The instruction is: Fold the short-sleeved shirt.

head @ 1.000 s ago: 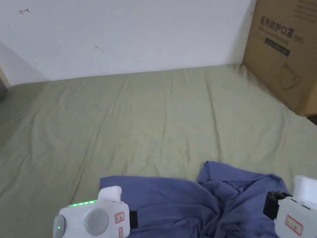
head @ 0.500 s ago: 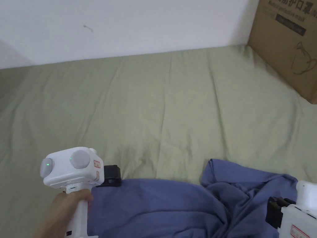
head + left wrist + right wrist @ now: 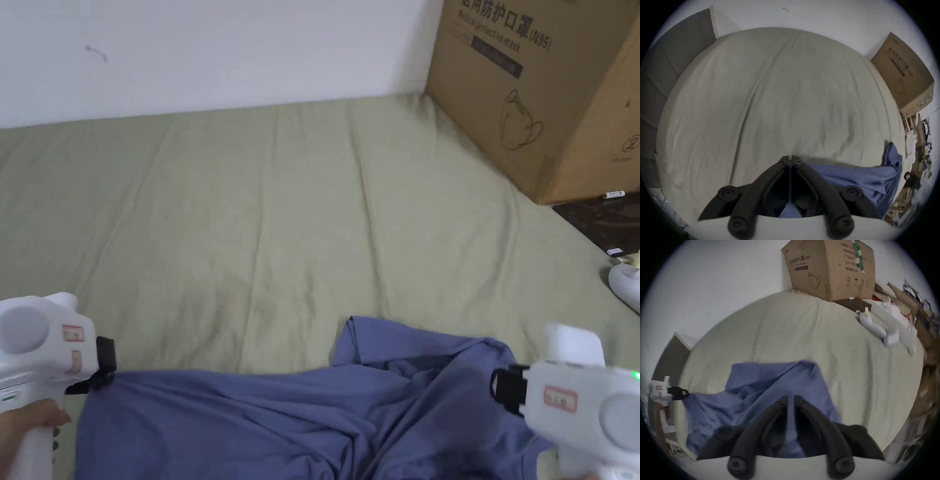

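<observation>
Now we clamp the shirt (image 3: 300, 419) in each hand-held gripper, left (image 3: 94, 374) and right (image 3: 500, 390), spread apart over the bed (image 3: 281, 219)

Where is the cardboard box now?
In the head view the cardboard box stands at the far right, on the green sheet against the white wall, beyond the blue shirt.

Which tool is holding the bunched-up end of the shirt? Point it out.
The right tool, near the cardboard box. The blue shirt is rumpled and folded over itself there, while the left tool grips the end where the cloth is pulled smoother.
</observation>
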Motion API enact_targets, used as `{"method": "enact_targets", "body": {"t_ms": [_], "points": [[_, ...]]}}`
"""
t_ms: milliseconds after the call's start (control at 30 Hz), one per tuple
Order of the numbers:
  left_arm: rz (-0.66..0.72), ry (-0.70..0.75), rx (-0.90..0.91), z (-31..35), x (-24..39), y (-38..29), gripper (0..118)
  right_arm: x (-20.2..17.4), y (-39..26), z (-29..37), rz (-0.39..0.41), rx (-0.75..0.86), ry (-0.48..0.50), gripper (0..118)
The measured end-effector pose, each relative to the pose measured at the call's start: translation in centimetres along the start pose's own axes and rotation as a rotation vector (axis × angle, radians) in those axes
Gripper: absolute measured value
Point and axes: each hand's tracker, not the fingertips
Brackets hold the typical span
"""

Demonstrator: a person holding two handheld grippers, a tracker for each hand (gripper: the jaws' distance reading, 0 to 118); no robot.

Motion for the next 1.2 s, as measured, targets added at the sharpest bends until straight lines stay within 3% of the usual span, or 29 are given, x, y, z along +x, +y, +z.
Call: {"method": "enact_targets", "body": {"t_ms": [100,133,233,267,333,367,400,467,567,633,667,733,1033,1200], "points": [[-0.006,-0.018,0.033,1.6,0.4,-0.2,1,1.2,4.5,-3.5,0.092,-0.031,-0.021,67],[-0.011,-0.02,0.037,1.9,0.4,-0.2,1,1.5,5.8,-5.1,0.11,-0.076,-0.035,95],[-0.019,-0.017,0.044,2.3,0.8,-0.2,1,2.6,7.8,-9.2,0.14,-0.169,-0.152,97],[-0.027,-0.015,0.046,2.3,0.9,-0.2,1,2.4,7.5,-10.1,0.14,-0.202,-0.165,95],[-0.039,-0.005,0.044,2.1,1.2,-0.2,1,2.8,6.5,-11.5,0.102,-0.3,-0.086,75],[-0.056,0.003,0.043,2.1,1.3,-0.2,1,2.4,6.2,-11.0,0.1,-0.252,-0.111,75],[-0.076,0.011,0.043,2.2,1.5,-0.3,1,1.8,6.2,-9.6,0.101,-0.228,-0.113,66],[-0.109,0.029,0.049,2.3,1.7,-0.3,1,0.7,6.4,-8.5,0.14,-0.209,-0.059,5],[-0.099,0.026,0.058,3.2,1.6,-0.3,1,-0.7,6.5,-7.6,0.241,-0.2,-0.136,5],[-0.086,0.021,0.076,4.2,1.3,-0.3,1,-0.8,7.0,-6.4,0.203,-0.185,-0.117,5],[-0.088,0.022,0.087,5.0,1.2,-0.2,1,-0.3,7.8,-5.4,0.111,-0.161,-0.046,5],[-0.09,0.038,0.117,6.8,0.9,0.0,1,-0.5,9.1,-3.0,0.056,-0.1,0.002,5],[-0.079,0.069,0.392,20.5,-0.2,3.4,1,-4.0,17.2,9.5,0.151,0.146,0.025,5],[-0.019,0.065,0.557,29.1,0.6,7.3,1,-6.5,22.3,16.2,0.126,0.304,0.068,5]]}}
